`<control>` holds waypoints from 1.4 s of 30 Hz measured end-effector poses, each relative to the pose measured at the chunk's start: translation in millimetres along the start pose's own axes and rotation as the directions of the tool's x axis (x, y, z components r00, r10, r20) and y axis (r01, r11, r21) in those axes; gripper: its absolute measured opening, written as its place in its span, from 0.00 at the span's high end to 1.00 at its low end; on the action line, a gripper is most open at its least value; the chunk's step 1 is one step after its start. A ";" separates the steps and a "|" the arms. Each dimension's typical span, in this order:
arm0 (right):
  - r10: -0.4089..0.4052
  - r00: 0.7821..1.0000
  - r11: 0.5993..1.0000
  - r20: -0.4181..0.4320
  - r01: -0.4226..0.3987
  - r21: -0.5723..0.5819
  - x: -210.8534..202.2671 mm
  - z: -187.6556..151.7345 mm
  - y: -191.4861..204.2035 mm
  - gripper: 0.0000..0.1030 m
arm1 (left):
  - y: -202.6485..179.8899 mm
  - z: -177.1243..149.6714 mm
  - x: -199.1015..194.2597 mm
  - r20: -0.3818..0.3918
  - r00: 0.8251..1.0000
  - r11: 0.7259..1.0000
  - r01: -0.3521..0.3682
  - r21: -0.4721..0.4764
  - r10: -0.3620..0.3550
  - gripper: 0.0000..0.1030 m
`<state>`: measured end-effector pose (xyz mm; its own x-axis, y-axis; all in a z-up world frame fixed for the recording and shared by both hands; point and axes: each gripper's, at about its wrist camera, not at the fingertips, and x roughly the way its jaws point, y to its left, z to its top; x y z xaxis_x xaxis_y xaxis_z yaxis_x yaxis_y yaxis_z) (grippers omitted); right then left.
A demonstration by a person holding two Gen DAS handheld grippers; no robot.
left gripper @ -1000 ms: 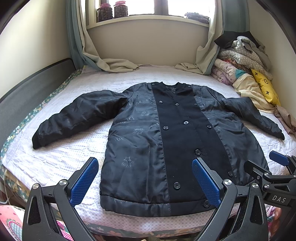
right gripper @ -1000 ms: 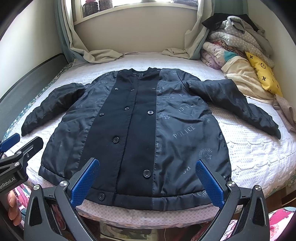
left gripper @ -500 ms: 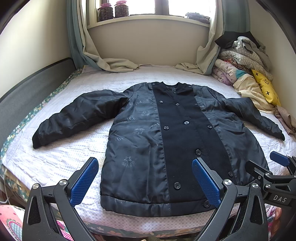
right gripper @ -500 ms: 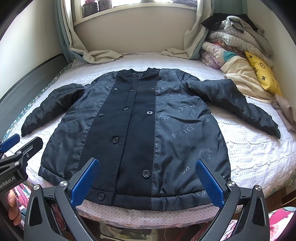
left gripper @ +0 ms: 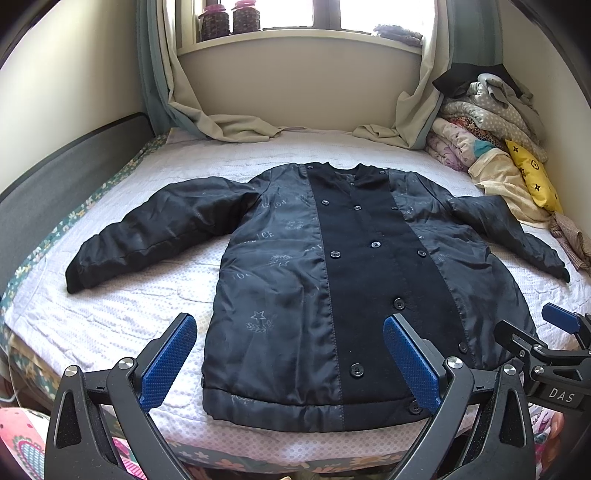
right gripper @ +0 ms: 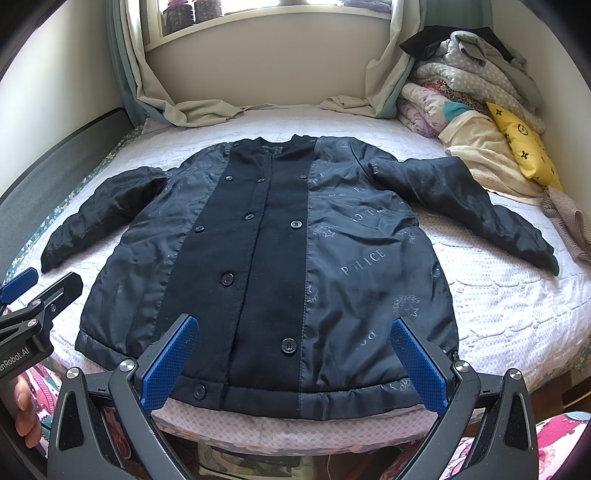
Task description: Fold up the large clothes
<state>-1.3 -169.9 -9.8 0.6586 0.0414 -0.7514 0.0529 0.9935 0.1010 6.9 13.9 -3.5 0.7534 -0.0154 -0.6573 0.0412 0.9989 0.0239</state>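
A: Left wrist view first. What do you see?
B: The left gripper is spread wide with nothing between its blue pads, hanging over the near edge of the bed. The dark coat lies flat on the bed, front up and buttoned, both sleeves spread out to the sides.
A: Any containers?
B: Two lidded jars on the windowsill; their contents I cannot make out. A pile of bedding sits in the far right corner, with a yellow cushion against it.
A: And the right wrist view?
B: The right gripper is just as wide open and empty, above the coat's hem. The left gripper's tip shows at the left edge, with a hand on it.
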 end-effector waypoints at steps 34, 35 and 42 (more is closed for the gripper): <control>-0.028 0.999 1.000 0.022 0.028 -0.004 -10.5 21.1 -6.8 0.00 | 47.3 22.7 -7.4 -0.017 0.998 0.988 -0.065 -0.138 0.063 0.01; -0.025 0.999 1.000 0.028 0.025 -0.006 -14.6 24.8 -6.6 0.00 | 49.4 24.8 -8.3 -0.016 0.998 0.988 -0.069 -0.141 0.067 0.01; 0.001 0.993 0.998 0.118 0.007 -0.064 -49.9 74.1 2.1 0.00 | 85.2 50.4 -15.8 0.000 0.998 0.975 -0.067 -0.214 0.068 0.01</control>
<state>21.6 -177.8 76.2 0.7429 0.0291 -0.6688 0.0092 0.9985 0.0536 31.6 97.0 46.9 0.7544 0.0527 -0.6543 -0.1502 0.9842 -0.0939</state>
